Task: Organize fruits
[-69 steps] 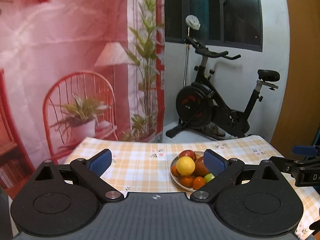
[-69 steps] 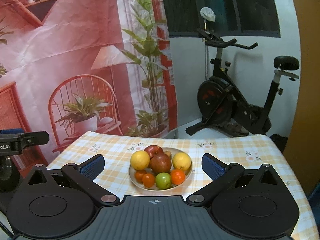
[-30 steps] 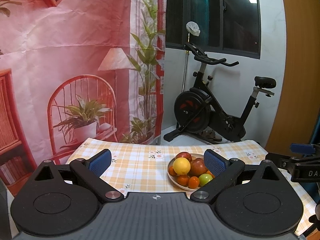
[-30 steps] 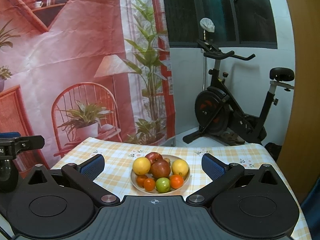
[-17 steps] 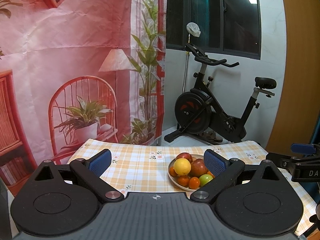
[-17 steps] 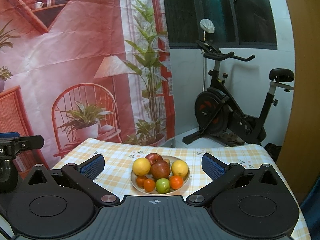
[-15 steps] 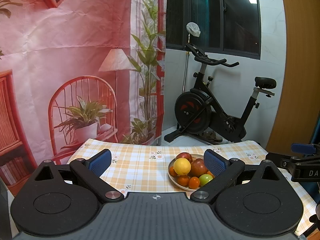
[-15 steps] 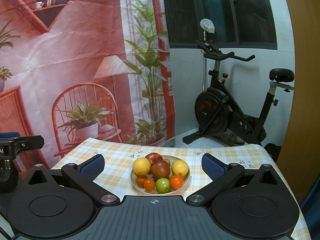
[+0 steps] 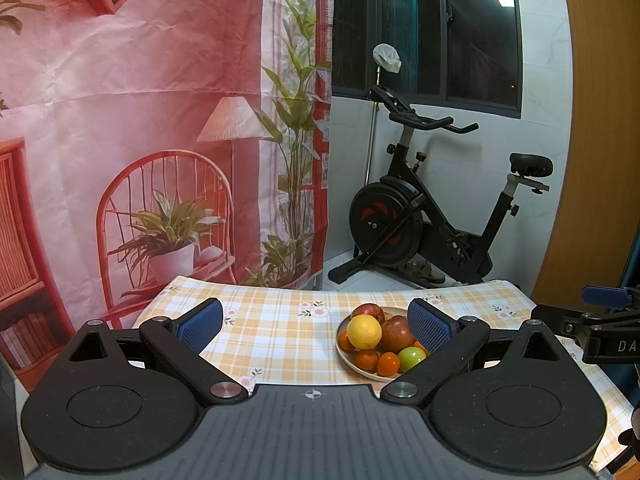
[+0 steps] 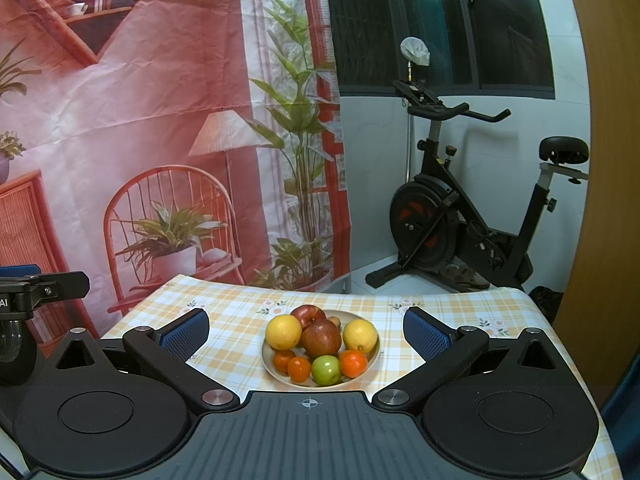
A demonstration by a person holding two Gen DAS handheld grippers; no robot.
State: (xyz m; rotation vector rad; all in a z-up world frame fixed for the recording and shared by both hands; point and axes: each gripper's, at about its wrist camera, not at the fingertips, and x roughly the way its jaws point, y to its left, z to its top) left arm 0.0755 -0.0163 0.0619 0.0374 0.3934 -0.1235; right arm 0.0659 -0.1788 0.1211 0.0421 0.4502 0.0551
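While both grippers hang back from the fruit, a printed backdrop (image 10: 132, 120) of a red chair, lamp and plants fills the view from nine to twelve o'clock, and a black exercise bike (image 10: 464, 216) stands against the white wall at about two o'clock. Below them a table under a yellow checked cloth (image 10: 240, 320) stretches across the middle. On the cloth sits a pale plate (image 10: 270, 364) heaped with fruit, dead ahead of the right gripper (image 10: 306, 334), whose blue-padded jaws are spread wide and empty at either side of it without touching. From the left gripper (image 9: 316, 326), also spread wide and holding nothing, the plate (image 9: 341, 346) lies toward one o'clock, partly behind the right-hand pad. Among the fruit are two red apples (image 10: 321, 337) in the centre, yellow citrus (image 10: 283, 331) at nine and three o'clock of them, a green apple (image 10: 326, 369) nearest the camera, and small oranges (image 10: 299, 369) flanking it.
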